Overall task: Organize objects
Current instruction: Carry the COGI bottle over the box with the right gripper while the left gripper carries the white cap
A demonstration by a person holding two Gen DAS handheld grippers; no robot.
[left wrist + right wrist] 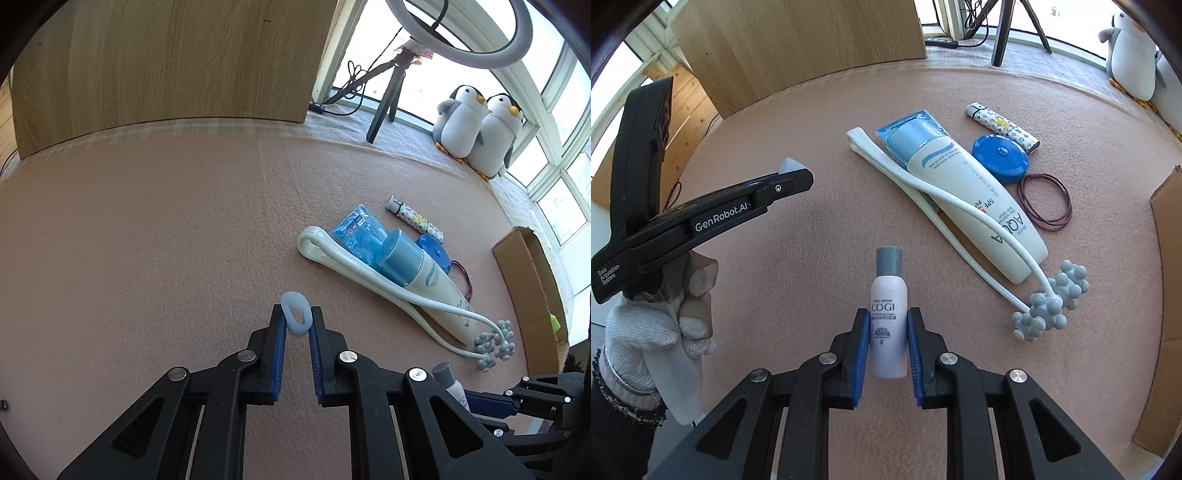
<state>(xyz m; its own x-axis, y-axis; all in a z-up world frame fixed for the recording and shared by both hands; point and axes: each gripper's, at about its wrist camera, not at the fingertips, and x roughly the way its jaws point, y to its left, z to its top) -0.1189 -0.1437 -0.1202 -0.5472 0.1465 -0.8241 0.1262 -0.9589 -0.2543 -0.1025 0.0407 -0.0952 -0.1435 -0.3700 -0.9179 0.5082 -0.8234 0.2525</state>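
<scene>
The left claw [297, 317] pinches a pale blue ring [295, 313] at its fingertips, above the pink mat [147, 240]. The right claw [887, 328] grips a small lilac bottle [888, 317] between its blue pads; ahead and to its right lie a white tube [971, 206], a long massager [945, 206] and a blue round case [1001, 157].

Your left gripper [298, 319] pinches a pale blue ring [295, 314] above the pink mat [147, 240], mid-mat, near its front edge

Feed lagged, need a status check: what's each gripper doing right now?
Left gripper: shut on the pale blue silicone ring.
Right gripper: shut on the small COGI bottle.
</scene>
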